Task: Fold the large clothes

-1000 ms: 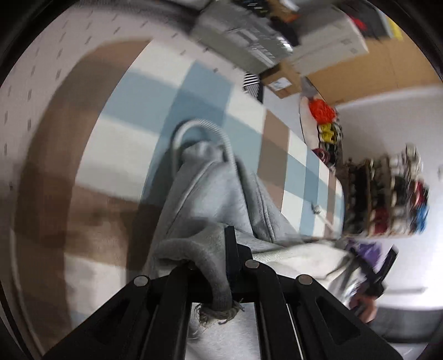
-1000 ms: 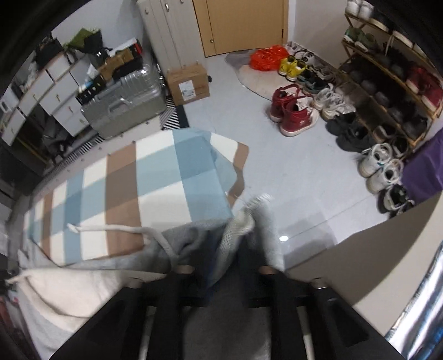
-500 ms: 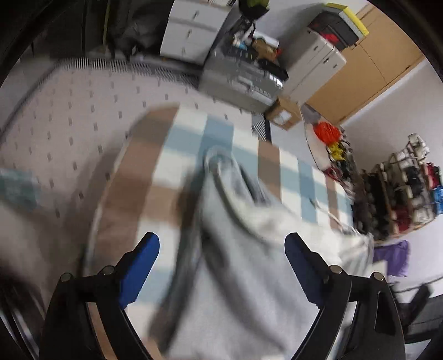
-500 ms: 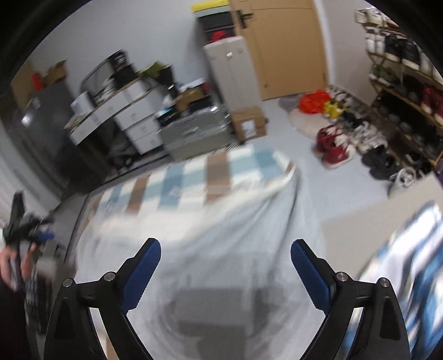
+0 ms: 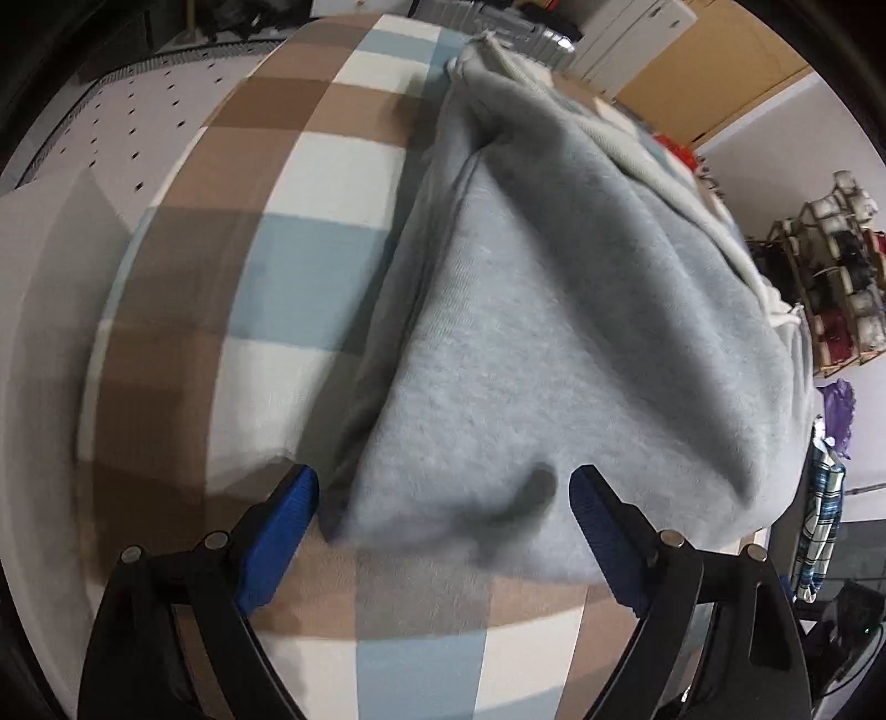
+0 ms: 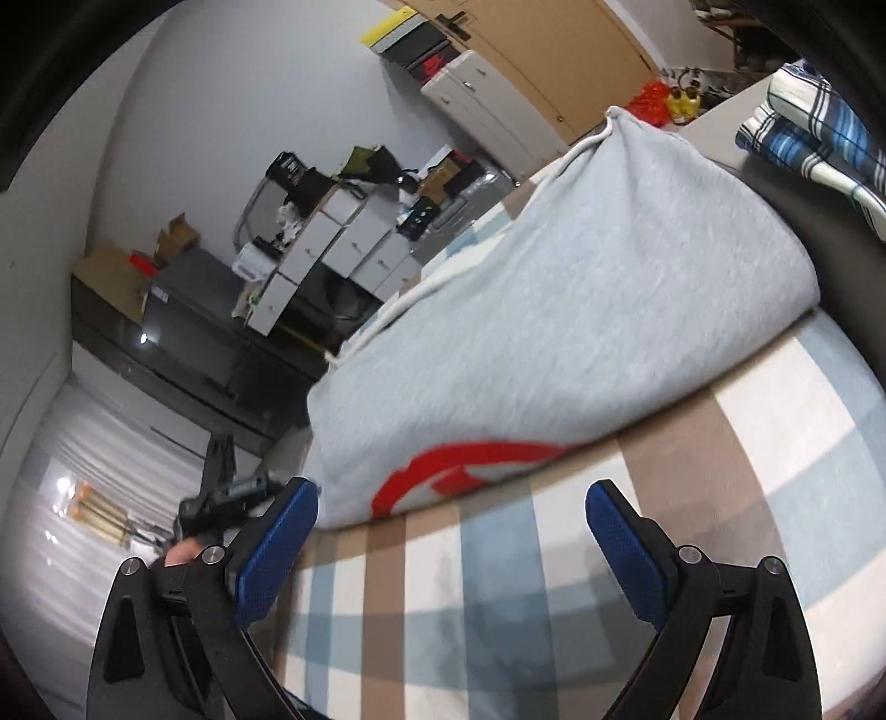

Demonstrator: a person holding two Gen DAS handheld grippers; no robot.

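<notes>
A grey hooded sweatshirt (image 5: 554,343) lies folded over on a checked blue, brown and white cloth (image 5: 310,266). Its white drawstring (image 5: 714,221) runs along the far edge. My left gripper (image 5: 443,498) is open and empty, its blue pads level with the near fold of the sweatshirt. In the right wrist view the sweatshirt (image 6: 554,310) shows a red print (image 6: 465,465) at its near edge. My right gripper (image 6: 451,520) is open and empty, just short of that edge over the checked cloth (image 6: 554,581).
A shoe rack (image 5: 836,288) stands at the right. Drawers and boxes (image 6: 338,249) line the far wall, beside a tan door (image 6: 531,50). A blue plaid garment (image 6: 814,138) lies at the right. The left gripper (image 6: 227,493) shows at the cloth's far side.
Both grippers let go of the sweatshirt, which now lies folded on the cloth. Both then dropped low and close to its near edges, jaws open.
</notes>
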